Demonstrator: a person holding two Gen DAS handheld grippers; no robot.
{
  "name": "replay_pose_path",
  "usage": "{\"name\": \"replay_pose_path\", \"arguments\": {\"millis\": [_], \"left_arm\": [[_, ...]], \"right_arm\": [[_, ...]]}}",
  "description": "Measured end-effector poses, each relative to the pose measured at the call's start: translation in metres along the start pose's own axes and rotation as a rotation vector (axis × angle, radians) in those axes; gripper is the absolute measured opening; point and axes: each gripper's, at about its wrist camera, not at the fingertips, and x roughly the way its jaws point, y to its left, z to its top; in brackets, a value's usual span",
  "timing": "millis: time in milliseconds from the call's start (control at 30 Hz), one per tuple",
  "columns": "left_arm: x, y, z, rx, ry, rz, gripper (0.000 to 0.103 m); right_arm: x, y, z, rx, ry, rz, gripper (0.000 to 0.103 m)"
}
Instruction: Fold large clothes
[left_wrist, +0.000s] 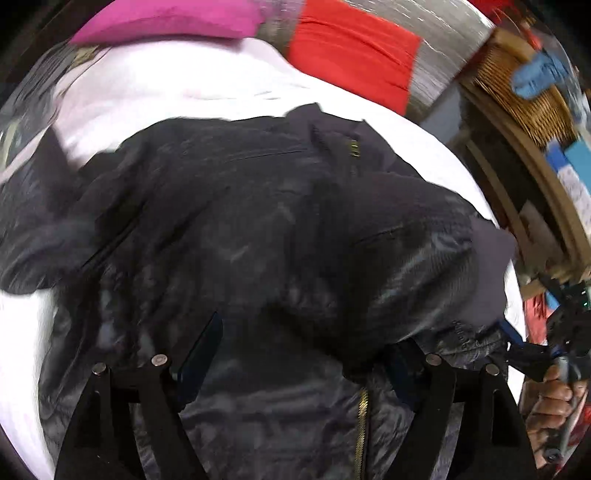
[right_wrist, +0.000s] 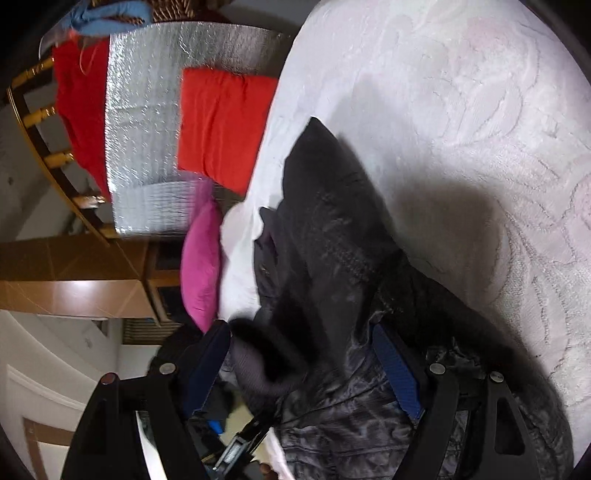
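Black jacket (left_wrist: 258, 229) lies on the white bed (left_wrist: 166, 92), stretching away beneath both grippers. Left gripper (left_wrist: 295, 354) fingers spread above its zip; right gripper (right_wrist: 303, 365) fingers spread around a sleeve cuff (right_wrist: 258, 369), gripping nothing.

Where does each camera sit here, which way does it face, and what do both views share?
Left wrist: on the left gripper, looking down on the dark jacket on the white bedspread; its own open fingers show, plus the hand on the other gripper.
Right wrist: on the right gripper, rolled sideways, looking along the jacket; its fingers straddle the fabric.
Shared: jacket, bedspread, red cushion, pink cushion.
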Motion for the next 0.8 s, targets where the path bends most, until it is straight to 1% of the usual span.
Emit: {"name": "replay_pose_path", "arguments": {"millis": [67, 133, 167, 200, 233, 267, 300, 333, 367, 400, 433, 500, 567, 600, 633, 700, 767, 800], "left_arm": [[-0.014, -0.004, -0.003, 0.008, -0.044, 0.004, 0.082], [-0.028, -0.019, -0.005, 0.056, -0.089, 0.013, 0.082], [-0.039, -0.028, -0.006, 0.095, -0.146, 0.044, 0.082], [-0.044, -0.029, -0.003, 0.107, -0.194, 0.087, 0.082], [-0.049, -0.031, -0.002, 0.113, -0.249, 0.158, 0.082], [-0.051, -0.03, 0.001, 0.113, -0.282, 0.234, 0.082], [-0.051, -0.027, 0.004, 0.101, -0.28, 0.277, 0.082], [-0.051, -0.024, 0.006, 0.086, -0.266, 0.268, 0.082], [-0.054, -0.023, 0.005, 0.078, -0.257, 0.219, 0.082], [-0.058, -0.029, 0.001, 0.091, -0.259, 0.18, 0.082], [-0.059, -0.04, -0.001, 0.121, -0.266, 0.17, 0.082], [-0.064, -0.074, -0.01, 0.227, -0.283, 0.172, 0.085], [-0.059, -0.11, -0.018, 0.331, -0.278, 0.174, 0.094], [-0.053, -0.126, -0.021, 0.37, -0.27, 0.19, 0.094], [-0.043, -0.141, -0.02, 0.393, -0.252, 0.225, 0.095], [-0.021, -0.155, -0.013, 0.394, -0.204, 0.263, 0.095], [0.002, -0.159, -0.008, 0.38, -0.139, 0.276, 0.095], [0.014, -0.157, -0.008, 0.376, -0.096, 0.294, 0.095]], "right_arm": [[0.001, -0.003, -0.001, 0.003, -0.003, -0.023, 0.081], [0.003, -0.006, 0.001, 0.008, -0.003, -0.046, 0.079], [0.004, -0.008, 0.001, 0.008, 0.003, -0.056, 0.079], [0.005, -0.01, 0.003, 0.011, 0.008, -0.061, 0.079], [0.005, -0.011, 0.004, 0.018, 0.01, -0.063, 0.079], [0.006, -0.012, 0.005, 0.023, 0.011, -0.064, 0.079], [0.006, -0.013, 0.006, 0.025, 0.011, -0.065, 0.079], [0.007, -0.013, 0.007, 0.027, 0.014, -0.066, 0.079], [0.008, -0.014, 0.007, 0.031, 0.016, -0.066, 0.079], [0.01, -0.015, 0.008, 0.038, 0.017, -0.067, 0.079], [0.011, -0.015, 0.009, 0.042, 0.017, -0.069, 0.079], [0.014, -0.017, 0.01, 0.053, 0.017, -0.073, 0.079], [0.014, -0.018, 0.009, 0.058, 0.015, -0.072, 0.079], [0.014, -0.018, 0.009, 0.056, 0.014, -0.072, 0.079], [0.014, -0.017, 0.009, 0.054, 0.015, -0.071, 0.079], [0.014, -0.017, 0.009, 0.053, 0.018, -0.067, 0.079], [0.014, -0.019, 0.009, 0.062, 0.022, -0.058, 0.079], [0.013, -0.02, 0.01, 0.067, 0.023, -0.055, 0.079]]}}
